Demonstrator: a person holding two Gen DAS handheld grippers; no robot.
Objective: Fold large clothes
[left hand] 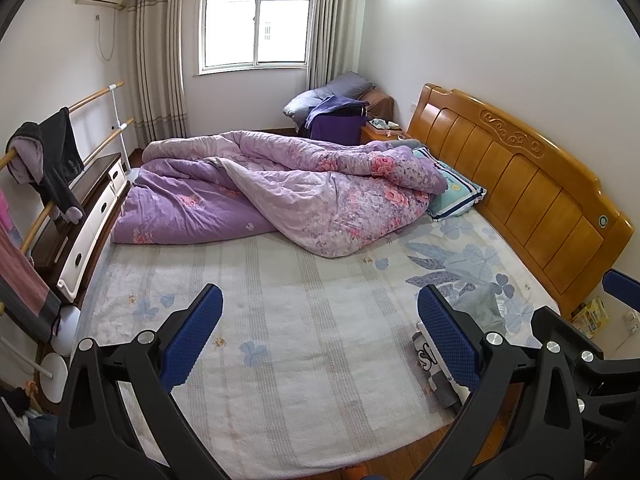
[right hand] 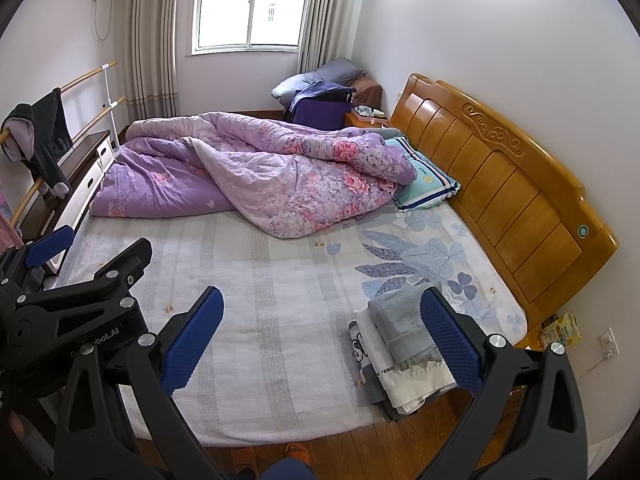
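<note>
1. Folded clothes stack (right hand: 394, 356): sits at the near right corner of the bed (right hand: 256, 320), grey piece on top, white piece with black print under it, darker layers below. Its near edge hangs slightly past the mattress edge over the wood floor (right hand: 440, 420). In the left wrist view only a sliver shows beside the right finger.
2. No unfolded garment lies on the open middle of the bed (judgement: either the pile is finished or the next piece has to be fetched).
3. Right gripper (right hand: 322, 340): jaws spread wide, nothing between them, held above the near bed edge; its right finger overlaps the stack in view, contact cannot be told.
4. Left gripper (left hand: 320, 340): jaws likewise wide and empty, just beside the right one, aimed at the bare sheet.
5. Farther out: purple floral quilt (right hand: 256, 172) bunched across the far half, pillow (right hand: 424, 180) by the wooden headboard (right hand: 500, 184). Dark jacket (left hand: 52, 152) hangs on the rail (left hand: 100, 94) at left (possible next item).
6. Risks:
   - A finger nudging the overhanging stack could tip it to the floor.
   - A new large garment spread here may foul the quilt or drag the stack, since free space is limited.
   - Grasping the top layer alone would undo the fold.
</note>
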